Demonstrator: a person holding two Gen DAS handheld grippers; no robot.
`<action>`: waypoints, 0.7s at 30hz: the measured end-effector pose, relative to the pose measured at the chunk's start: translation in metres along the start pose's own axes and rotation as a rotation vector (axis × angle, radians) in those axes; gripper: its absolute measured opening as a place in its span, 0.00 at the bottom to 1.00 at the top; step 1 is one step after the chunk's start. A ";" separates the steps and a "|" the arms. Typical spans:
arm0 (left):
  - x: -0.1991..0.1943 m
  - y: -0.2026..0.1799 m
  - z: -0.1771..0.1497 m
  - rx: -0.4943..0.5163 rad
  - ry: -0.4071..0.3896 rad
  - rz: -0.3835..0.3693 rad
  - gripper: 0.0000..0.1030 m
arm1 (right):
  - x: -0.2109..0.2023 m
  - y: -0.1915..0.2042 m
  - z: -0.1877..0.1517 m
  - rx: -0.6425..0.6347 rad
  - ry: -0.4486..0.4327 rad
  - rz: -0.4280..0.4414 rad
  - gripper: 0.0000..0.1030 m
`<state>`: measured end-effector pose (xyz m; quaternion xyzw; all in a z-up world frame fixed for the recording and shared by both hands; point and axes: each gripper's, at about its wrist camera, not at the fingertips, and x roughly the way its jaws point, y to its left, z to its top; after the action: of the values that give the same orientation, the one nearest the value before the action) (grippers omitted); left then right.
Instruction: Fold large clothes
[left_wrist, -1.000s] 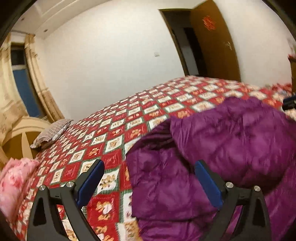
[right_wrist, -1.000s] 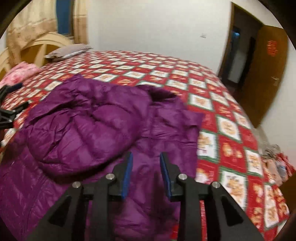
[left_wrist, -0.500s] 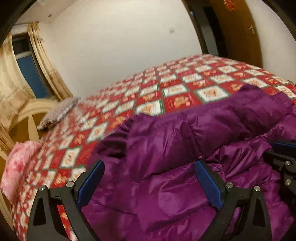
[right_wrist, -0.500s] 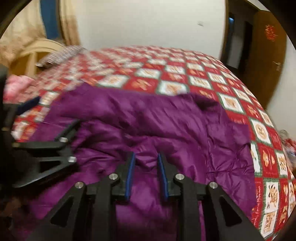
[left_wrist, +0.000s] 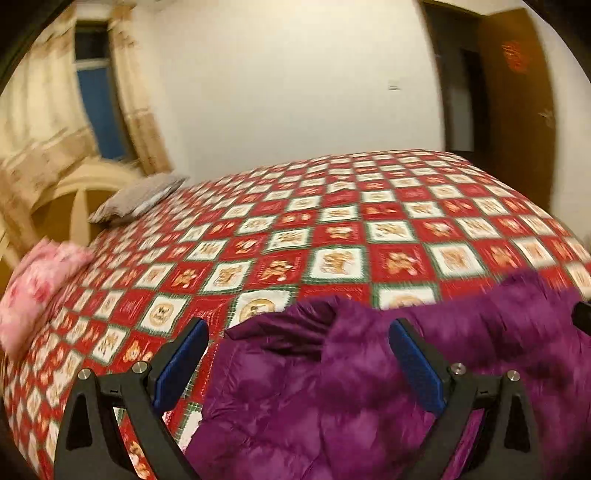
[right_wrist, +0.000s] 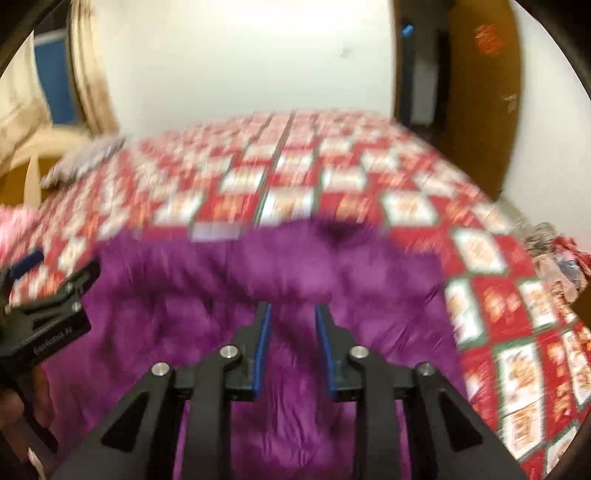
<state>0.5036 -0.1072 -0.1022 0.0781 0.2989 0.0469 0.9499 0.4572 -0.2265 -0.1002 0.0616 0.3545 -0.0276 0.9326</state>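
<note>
Folding a purple down jacket (left_wrist: 369, 398) on a bed (left_wrist: 332, 229), a person works two handheld grippers over the bulky garment.

From the left: a pink pillow (left_wrist: 37, 288) and a grey one (left_wrist: 140, 199) sit by the pale headboard (left_wrist: 74, 192); the left gripper (left_wrist: 295, 362) hovers with fingers spread wide, holding nothing, above the jacket's left edge. The right gripper (right_wrist: 291, 343) has fingers narrowed to a slim gap; blur hides whether fabric is pinched. The puffy, quilted, shiny jacket lies bunched at the quilt's near side, seemingly partly folded, with smoothing and further folds left. The quilt is a red-and-white checked patchwork.
</note>
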 end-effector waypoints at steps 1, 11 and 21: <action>0.009 -0.004 0.004 -0.029 0.034 0.017 0.96 | 0.004 0.005 0.009 0.015 -0.006 -0.004 0.29; 0.089 -0.050 -0.025 -0.024 0.169 0.092 0.96 | 0.103 0.012 -0.006 0.080 0.047 -0.071 0.43; 0.114 -0.049 -0.030 -0.064 0.234 0.029 0.99 | 0.126 0.001 -0.010 0.122 0.092 -0.036 0.45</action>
<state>0.5820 -0.1366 -0.1993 0.0461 0.4050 0.0791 0.9097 0.5445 -0.2255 -0.1911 0.1131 0.3956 -0.0630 0.9093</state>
